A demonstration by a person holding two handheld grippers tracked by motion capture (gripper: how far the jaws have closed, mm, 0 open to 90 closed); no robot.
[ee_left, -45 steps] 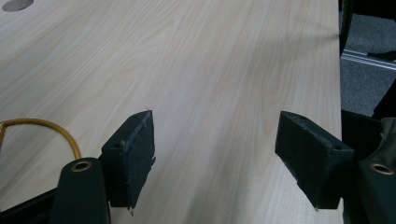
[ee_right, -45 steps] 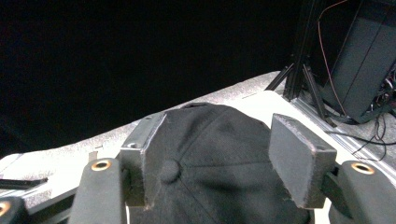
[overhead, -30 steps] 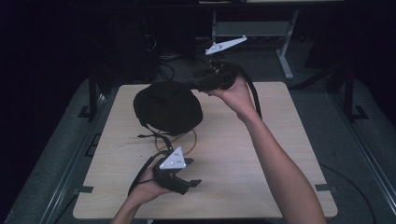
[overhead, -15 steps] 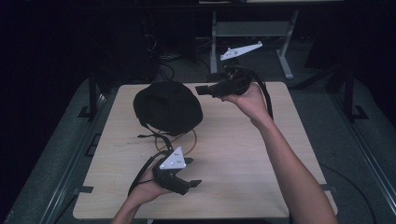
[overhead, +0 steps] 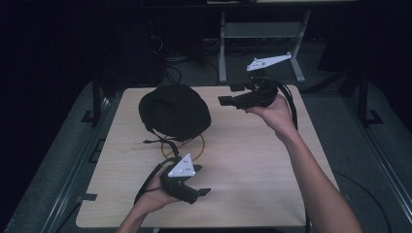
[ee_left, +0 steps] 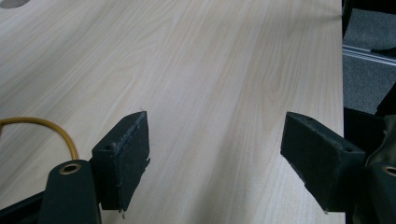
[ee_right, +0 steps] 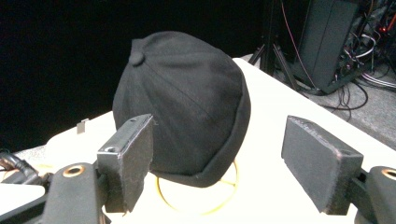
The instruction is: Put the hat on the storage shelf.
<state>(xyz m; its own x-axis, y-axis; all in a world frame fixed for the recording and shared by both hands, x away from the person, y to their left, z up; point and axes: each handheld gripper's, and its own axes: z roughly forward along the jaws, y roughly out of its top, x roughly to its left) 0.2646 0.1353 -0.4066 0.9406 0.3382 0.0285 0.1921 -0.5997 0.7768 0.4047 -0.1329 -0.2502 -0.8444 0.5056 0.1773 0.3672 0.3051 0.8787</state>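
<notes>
Since the earlier frame, the right gripper (overhead: 224,100) swung rightward off the black cap (overhead: 174,111), its jaws just opening, empty, aimed back at it for a grasp. The cap sat far left on the table (overhead: 252,165) over a yellow ring (ee_right: 196,198); the left gripper (overhead: 201,193) waited near, wide open, empty.

Your forearms are bare, no sleeves showing. Each hand carries black tongs: the left tongs (overhead: 206,191) and the right tongs (overhead: 224,95) both have a pale grey three-cornered plate on top, dotted with small holes, and a black cable trailing off. Up close, their blocky jaws have scuffed matte pads and brass-ringed screw holes
</notes>
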